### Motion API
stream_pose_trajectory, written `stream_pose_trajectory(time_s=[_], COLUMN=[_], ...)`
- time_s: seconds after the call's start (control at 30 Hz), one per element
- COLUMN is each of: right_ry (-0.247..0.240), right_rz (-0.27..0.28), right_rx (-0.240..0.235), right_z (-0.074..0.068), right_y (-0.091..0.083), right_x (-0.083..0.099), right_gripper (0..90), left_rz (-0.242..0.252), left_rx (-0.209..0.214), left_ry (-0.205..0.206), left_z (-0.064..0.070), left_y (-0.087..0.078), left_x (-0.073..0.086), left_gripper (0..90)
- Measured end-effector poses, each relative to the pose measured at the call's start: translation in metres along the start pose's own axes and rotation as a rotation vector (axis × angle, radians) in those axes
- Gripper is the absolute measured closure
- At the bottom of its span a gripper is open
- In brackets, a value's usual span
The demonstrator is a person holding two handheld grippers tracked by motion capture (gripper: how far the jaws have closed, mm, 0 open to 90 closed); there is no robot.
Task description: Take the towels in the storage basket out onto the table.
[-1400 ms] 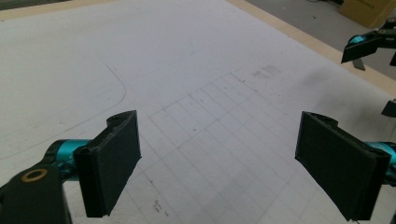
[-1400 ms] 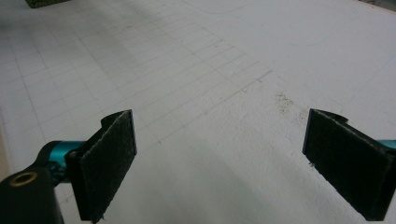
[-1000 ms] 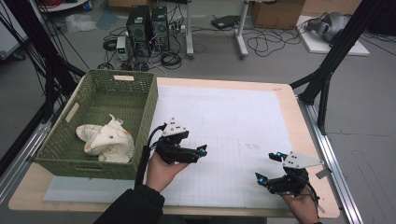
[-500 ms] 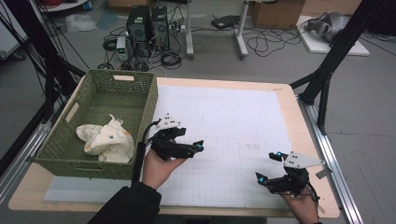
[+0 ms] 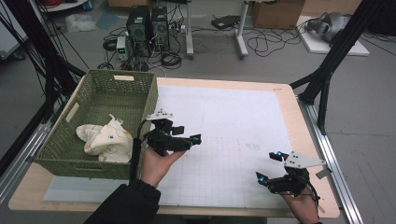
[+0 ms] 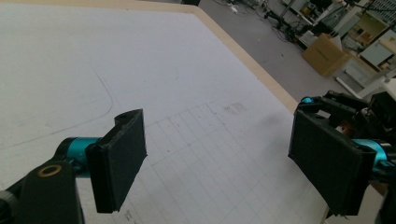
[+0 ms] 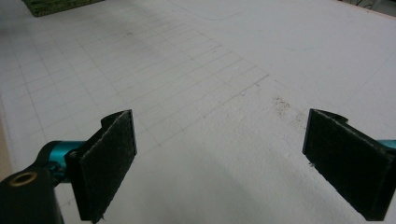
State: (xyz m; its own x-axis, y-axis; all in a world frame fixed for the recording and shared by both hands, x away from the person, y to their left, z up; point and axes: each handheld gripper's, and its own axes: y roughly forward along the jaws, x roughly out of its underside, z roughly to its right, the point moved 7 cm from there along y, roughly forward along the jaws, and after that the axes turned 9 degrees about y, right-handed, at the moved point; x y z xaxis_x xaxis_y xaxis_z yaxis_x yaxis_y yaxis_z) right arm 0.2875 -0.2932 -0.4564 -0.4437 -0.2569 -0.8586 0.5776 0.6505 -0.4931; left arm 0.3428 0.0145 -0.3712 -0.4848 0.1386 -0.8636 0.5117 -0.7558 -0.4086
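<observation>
My left gripper point(image 5: 188, 134) hovers open over the white gridded mat point(image 5: 233, 116), just right of a green woven basket point(image 5: 79, 164). A cream cloth point(image 5: 105, 138) lies crumpled inside the basket. In the left gripper view the gripper point(image 6: 224, 163) has its jaws wide apart with only mat between them. My right gripper point(image 5: 269, 165) is held open near the mat's front right corner. Its own view shows the gripper point(image 7: 219, 163) with black pads point(image 7: 109, 158) spread over bare mat. Behind the left gripper's right jaw I see part of the right gripper point(image 6: 343, 109).
The mat covers most of a wooden table point(image 5: 287, 93). The basket's corner point(image 7: 56, 4) shows at the top left of the right gripper view. Black stand legs point(image 5: 322, 79) rise at the table's right. Computers and cables point(image 5: 149, 28) sit on the floor beyond.
My left gripper has moved a little away from the person and slightly left, nearer the basket. The right gripper has stayed put.
</observation>
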Motion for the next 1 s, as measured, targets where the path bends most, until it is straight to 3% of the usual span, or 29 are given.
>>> stream_pose_trajectory(time_s=[0.13,0.17,0.43,0.67,0.73,1.0], right_ry=[-0.001,-0.001,-0.005,-0.008,-0.01,-0.009], right_rz=[0.004,0.003,0.002,0.009,0.011,0.021], right_rx=[-0.002,-0.004,-0.01,-0.008,-0.006,-0.008], right_z=[0.0,0.0,-0.001,0.001,0.001,0.0], right_y=[0.0,0.0,0.0,0.0,-0.001,-0.003], right_x=[0.0,0.0,-0.001,-0.002,-0.002,-0.005], right_gripper=[8.9,8.9,8.9,8.9,8.9,8.9], left_rz=[0.007,0.026,0.075,0.092,0.099,0.097], left_rx=[0.01,0.001,-0.016,0.027,0.073,0.102], left_ry=[-0.043,-0.078,-0.123,-0.166,-0.192,-0.211], left_z=[0.0,-0.002,-0.01,-0.022,-0.026,-0.042], left_y=[-0.008,-0.013,-0.034,-0.047,-0.05,-0.066], left_x=[-0.005,-0.009,-0.023,-0.031,-0.032,-0.034], left_gripper=[19.8,20.5,21.7,23.2,23.2,24.1])
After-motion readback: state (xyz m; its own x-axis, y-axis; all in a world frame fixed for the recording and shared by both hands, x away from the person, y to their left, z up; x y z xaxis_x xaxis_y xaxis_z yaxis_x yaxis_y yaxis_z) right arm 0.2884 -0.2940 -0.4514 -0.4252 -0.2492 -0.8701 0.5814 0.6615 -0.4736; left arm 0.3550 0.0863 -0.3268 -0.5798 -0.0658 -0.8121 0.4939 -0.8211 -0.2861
